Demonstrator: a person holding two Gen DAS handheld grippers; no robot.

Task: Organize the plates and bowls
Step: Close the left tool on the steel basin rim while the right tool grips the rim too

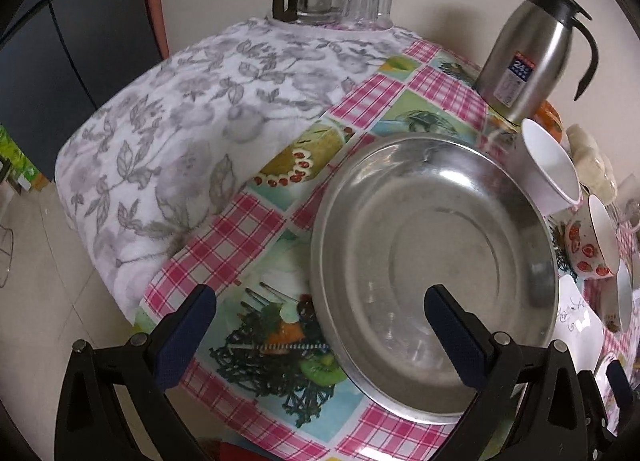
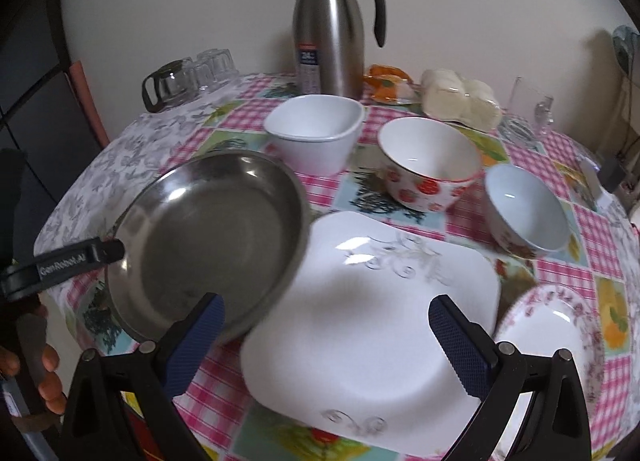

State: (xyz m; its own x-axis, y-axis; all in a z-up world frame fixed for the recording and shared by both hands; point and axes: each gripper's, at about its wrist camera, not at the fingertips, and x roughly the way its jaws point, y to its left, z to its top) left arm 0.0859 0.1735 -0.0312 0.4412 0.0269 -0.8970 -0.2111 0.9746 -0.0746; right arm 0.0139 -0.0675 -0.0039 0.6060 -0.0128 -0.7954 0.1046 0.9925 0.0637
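While both tools [image 1: 320, 307] [image 2: 326, 317] gape, round steel pan [image 2: 208, 237] overlaps square white plate [image 2: 372, 301].

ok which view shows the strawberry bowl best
The right wrist view: the strawberry bowl sits whole near the middle, with its white inside and red berries clear. The left wrist view only catches it squeezed at the right edge, seen side-on, beside the steel plate.

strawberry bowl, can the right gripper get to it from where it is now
Probably yes, with a lift. The right gripper is open over the square plate, and the strawberry bowl stands beyond that plate's far edge. Nothing tall stands between; the steel pan is off to the left.
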